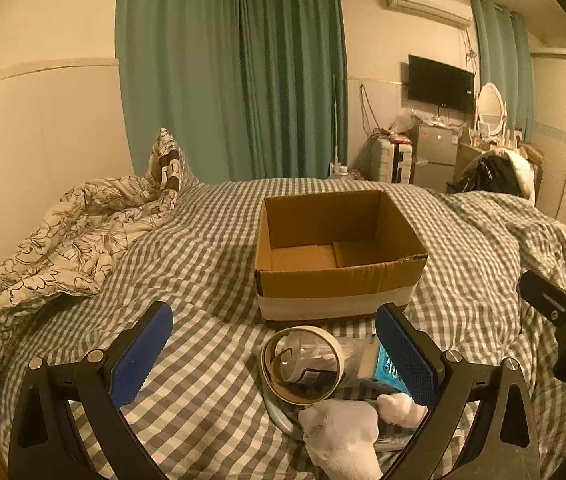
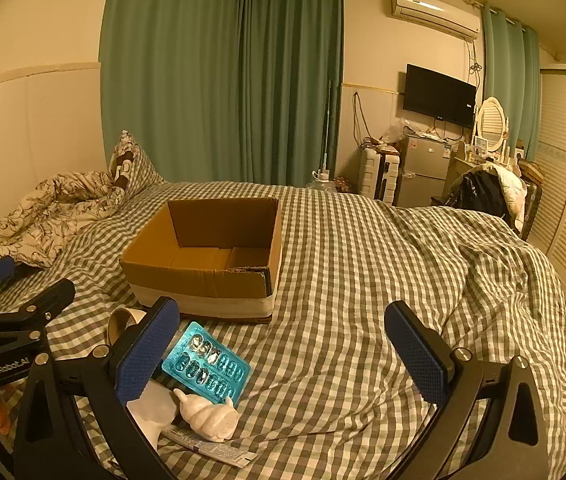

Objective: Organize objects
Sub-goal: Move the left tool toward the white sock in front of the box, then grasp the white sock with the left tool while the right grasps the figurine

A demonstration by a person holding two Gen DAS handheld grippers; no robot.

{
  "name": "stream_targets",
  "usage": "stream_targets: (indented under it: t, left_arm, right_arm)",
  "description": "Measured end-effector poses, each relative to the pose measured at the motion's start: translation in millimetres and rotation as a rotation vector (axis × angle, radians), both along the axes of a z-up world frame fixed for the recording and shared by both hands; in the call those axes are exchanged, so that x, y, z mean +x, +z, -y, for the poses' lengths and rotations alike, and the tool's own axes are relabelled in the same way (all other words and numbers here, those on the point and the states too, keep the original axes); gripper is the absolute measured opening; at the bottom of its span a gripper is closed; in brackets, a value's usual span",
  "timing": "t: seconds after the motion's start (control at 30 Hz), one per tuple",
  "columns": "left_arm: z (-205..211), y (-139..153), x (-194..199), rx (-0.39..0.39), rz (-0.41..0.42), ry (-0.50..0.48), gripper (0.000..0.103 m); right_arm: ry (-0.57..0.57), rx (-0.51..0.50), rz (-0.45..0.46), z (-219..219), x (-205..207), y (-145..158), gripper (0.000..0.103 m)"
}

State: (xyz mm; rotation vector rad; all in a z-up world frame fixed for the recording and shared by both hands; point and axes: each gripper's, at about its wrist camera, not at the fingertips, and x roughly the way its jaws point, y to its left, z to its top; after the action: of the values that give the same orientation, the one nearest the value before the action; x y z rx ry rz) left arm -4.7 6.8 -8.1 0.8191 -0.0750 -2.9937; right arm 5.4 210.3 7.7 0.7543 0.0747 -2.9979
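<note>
Left gripper (image 1: 283, 352), right gripper (image 2: 283, 344) agape; cardboard box (image 1: 337, 280) beyond clutter.

You have a grey-and-white checked bedspread (image 2: 343, 280) under everything, with a cream quilt (image 1: 63, 240) printed in black leaf outlines at far left. Your cardboard box (image 1: 335, 248) is plain brown with a white band round its base. Near you lie a bright turquoise blister pack (image 2: 207, 364) with silver pockets, a cream tape roll (image 1: 303, 364), a white sock (image 1: 343, 440) and a white shell-shaped figurine (image 2: 209, 420). Both grippers' pads (image 2: 147, 348) are textured blue on black frames. Far curtains (image 2: 223, 80) are teal.
</note>
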Motion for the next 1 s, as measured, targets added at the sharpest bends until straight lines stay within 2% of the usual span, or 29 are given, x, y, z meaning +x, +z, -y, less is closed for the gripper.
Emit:
stream_targets:
  t: [0.2,0.27,0.4,0.57,0.77,1.0]
  left_arm:
    - [-6.8,-2.9,-2.6,0.061,0.057,-0.042,0.103]
    - [-11.6,-4.1,-0.4,0.061,0.069,-0.05,0.103]
    - [-20.9,-4.3,5.5,0.002,0.057,-0.027,0.103]
    - [-17.5,-13.7,6.7,0.035,0.091,0.003,0.103]
    - [-25.6,-53.1,-4.1,0.024,0.184,-0.008,0.103]
    - [-32.6,-117.0,-18.1,0.014,0.371,-0.067,0.103]
  right_arm:
    - [0.005,-0.032,0.019,-11.1,-2.1,-7.5,0.103]
    - [0.011,-0.028,0.016,-12.9,-0.9,-8.8,0.103]
    - [0.021,-0.02,0.012,-18.9,2.5,-10.5,0.103]
    - [0.017,-0.047,0.026,-29.5,2.8,-13.6,0.103]
    - [0.001,-0.02,0.06,-32.8,-1.1,-28.9,0.103]
    - [0.007,0.009,0.12,-27.5,-13.2,-52.2,0.103]
